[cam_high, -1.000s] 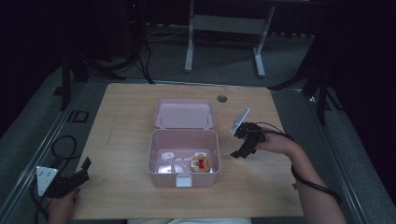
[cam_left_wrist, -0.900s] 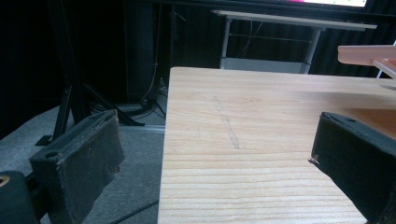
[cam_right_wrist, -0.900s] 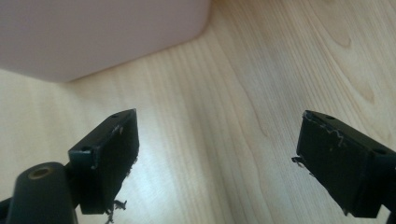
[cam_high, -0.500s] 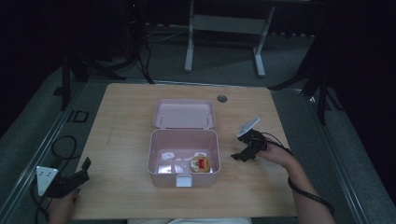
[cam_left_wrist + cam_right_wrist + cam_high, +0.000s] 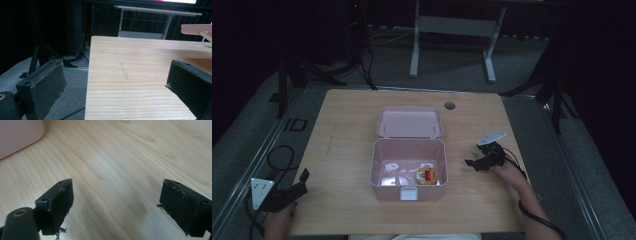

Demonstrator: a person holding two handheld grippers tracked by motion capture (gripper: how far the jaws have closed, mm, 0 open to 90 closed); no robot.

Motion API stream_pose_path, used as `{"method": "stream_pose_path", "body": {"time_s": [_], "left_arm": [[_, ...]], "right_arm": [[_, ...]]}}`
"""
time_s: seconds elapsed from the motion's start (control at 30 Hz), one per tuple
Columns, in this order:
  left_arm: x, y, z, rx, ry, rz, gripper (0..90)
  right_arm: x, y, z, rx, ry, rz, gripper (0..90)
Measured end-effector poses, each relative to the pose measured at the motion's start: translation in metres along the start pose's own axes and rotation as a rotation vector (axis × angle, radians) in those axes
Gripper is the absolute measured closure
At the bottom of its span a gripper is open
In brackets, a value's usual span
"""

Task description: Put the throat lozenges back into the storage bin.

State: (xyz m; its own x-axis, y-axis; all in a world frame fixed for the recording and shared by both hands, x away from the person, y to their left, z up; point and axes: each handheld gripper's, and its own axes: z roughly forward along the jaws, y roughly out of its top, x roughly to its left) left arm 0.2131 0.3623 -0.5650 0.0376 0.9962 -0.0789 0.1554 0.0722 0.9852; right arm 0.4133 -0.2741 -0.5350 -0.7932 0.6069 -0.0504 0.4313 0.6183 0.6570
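Since a second ago the right gripper [image 5: 474, 163] has drawn back from the pink box [image 5: 408, 170] toward the person's side, and its grey plate now lies flatter; the left gripper [image 5: 300, 181] has stayed where it was. Seen from above, the right gripper rests low over the wooden surface [image 5: 347, 130], just right of the box and apart from it, pointing toward the box wall. Its own camera shows both jaws spread wide with bare wood between them and a pink corner of the box [image 5: 17, 135] ahead at the upper left. The left gripper sits at the surface's near left corner, well apart from the box; its view shows its jaws spread, nothing between them, over the surface edge. The box stands open, lid [image 5: 409, 122] tipped back. Inside lie a round tan item with a red centre [image 5: 427, 175] and pale, glossy things I cannot identify.
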Motion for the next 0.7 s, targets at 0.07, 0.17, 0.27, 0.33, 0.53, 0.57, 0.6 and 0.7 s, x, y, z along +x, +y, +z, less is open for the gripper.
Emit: {"method": "stream_pose_path", "body": {"time_s": [0.07,0.17,0.27,0.33,0.53,0.57,0.6,0.7], "left_arm": [[0.000,0.000,0.000,0.000,0.000,0.000,2.4],[0.000,0.000,0.000,0.001,0.001,0.000,2.4],[0.000,0.000,0.000,0.001,0.001,0.001,2.4],[0.000,0.000,0.000,0.001,0.001,0.001,2.4],[0.000,0.000,0.000,0.001,0.002,0.000,2.5],[0.000,0.000,0.000,0.001,0.002,0.000,2.4],[0.000,0.000,0.000,0.001,0.001,0.001,2.5],[0.000,0.000,0.000,0.001,0.001,0.001,2.4]], "right_arm": [[-0.001,-0.005,-0.002,-0.023,-0.020,0.014,11.5],[-0.004,-0.015,-0.004,-0.046,-0.036,0.044,11.6],[-0.005,-0.022,-0.006,-0.053,-0.049,0.051,11.5],[-0.006,-0.025,-0.007,-0.060,-0.055,0.055,11.5],[-0.008,-0.041,-0.018,-0.151,-0.093,0.120,11.2],[-0.007,-0.042,-0.020,-0.166,-0.101,0.134,11.2],[-0.008,-0.043,-0.021,-0.171,-0.103,0.140,11.2],[-0.006,-0.047,-0.024,-0.158,-0.157,0.138,11.2]]}}
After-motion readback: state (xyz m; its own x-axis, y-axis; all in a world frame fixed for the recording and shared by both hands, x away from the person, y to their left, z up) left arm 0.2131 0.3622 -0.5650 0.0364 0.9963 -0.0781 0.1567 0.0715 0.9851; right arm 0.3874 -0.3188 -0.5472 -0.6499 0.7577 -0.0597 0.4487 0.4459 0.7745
